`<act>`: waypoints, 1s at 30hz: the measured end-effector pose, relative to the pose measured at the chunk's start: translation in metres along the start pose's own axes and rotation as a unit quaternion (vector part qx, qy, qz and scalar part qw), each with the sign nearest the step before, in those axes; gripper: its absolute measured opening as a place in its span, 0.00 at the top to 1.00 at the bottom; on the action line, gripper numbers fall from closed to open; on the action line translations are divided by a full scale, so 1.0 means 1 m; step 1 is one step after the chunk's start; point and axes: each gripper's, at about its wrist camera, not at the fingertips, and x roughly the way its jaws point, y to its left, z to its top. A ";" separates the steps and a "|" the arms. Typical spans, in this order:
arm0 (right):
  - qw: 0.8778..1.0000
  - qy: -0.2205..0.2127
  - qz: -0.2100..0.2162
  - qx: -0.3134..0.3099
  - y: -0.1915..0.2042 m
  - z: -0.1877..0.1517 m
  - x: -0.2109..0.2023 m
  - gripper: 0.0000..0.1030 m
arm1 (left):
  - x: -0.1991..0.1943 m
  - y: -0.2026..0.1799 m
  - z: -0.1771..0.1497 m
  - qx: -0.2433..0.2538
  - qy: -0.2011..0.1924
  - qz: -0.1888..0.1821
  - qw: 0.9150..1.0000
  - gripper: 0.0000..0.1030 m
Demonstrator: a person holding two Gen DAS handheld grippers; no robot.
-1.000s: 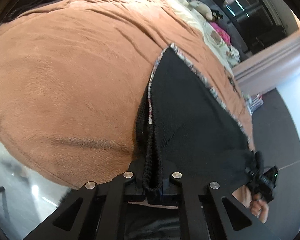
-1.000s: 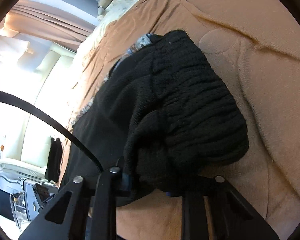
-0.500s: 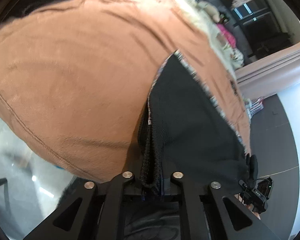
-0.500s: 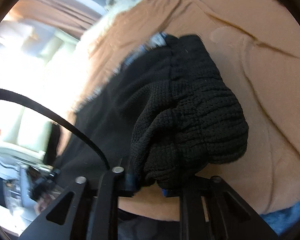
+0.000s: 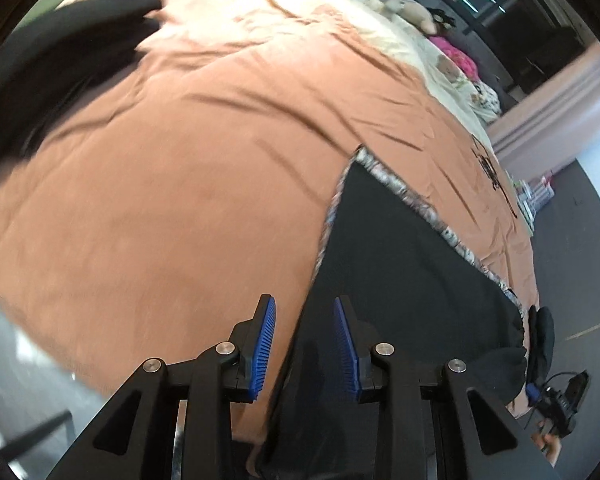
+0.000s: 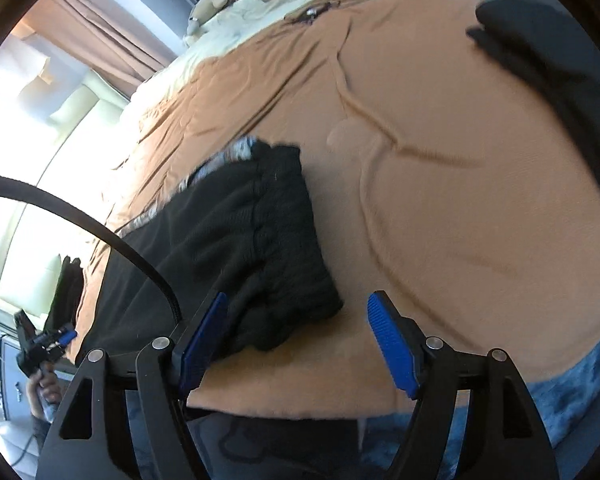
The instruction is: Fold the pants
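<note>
Each hand-held gripper (image 5: 305, 344) (image 6: 298, 342) is black, with silver screws and ribbed blue pads (image 6: 392, 346)

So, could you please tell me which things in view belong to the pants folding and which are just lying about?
Part of the job:
- black pants, lying on the bed
- left claw, opening, clear of the cloth
- right claw, opening, nothing gripped
- orange blanket, the work surface

Lying about:
- stuffed toy
- pink item
- other dark garment
- curtains
</note>
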 end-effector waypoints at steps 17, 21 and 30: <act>0.998 0.027 -0.030 -0.043 0.029 0.061 0.056 0.30 | 0.088 -0.068 0.084 0.109 0.038 -0.003 0.993 0.68; 0.997 0.033 -0.039 -0.049 0.033 0.072 0.072 0.30 | 0.112 -0.074 0.100 0.129 0.052 0.004 0.990 0.68; 0.996 0.052 -0.055 -0.052 0.036 0.089 0.105 0.30 | 0.147 -0.079 0.121 0.150 0.062 0.022 0.986 0.68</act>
